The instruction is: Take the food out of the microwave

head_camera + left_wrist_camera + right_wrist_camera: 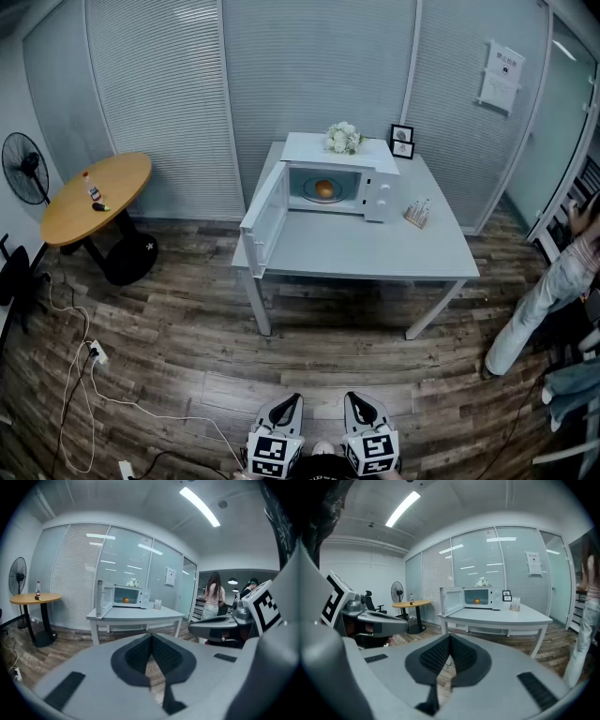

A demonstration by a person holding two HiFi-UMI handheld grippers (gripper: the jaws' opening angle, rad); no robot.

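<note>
A white microwave (342, 184) stands at the back of a white table (356, 246), its door (264, 219) swung wide open to the left. Inside sits an orange, round piece of food (324, 188), also seen as food (125, 600) and food (477, 601). Both grippers are far from it, at the bottom edge of the head view over the wood floor. My left gripper (285, 409) and right gripper (361, 406) are both shut, jaws together with nothing between them. In their own views the left gripper (151, 645) and right gripper (449, 645) point toward the table.
A round wooden table (96, 197) with a small bottle stands at the left, with a floor fan (23, 167) behind it. Cables and a power strip (97, 354) lie on the floor at left. A person (553, 291) stands at the right. Flowers (343, 138) and picture frames (402, 142) sit beside the microwave.
</note>
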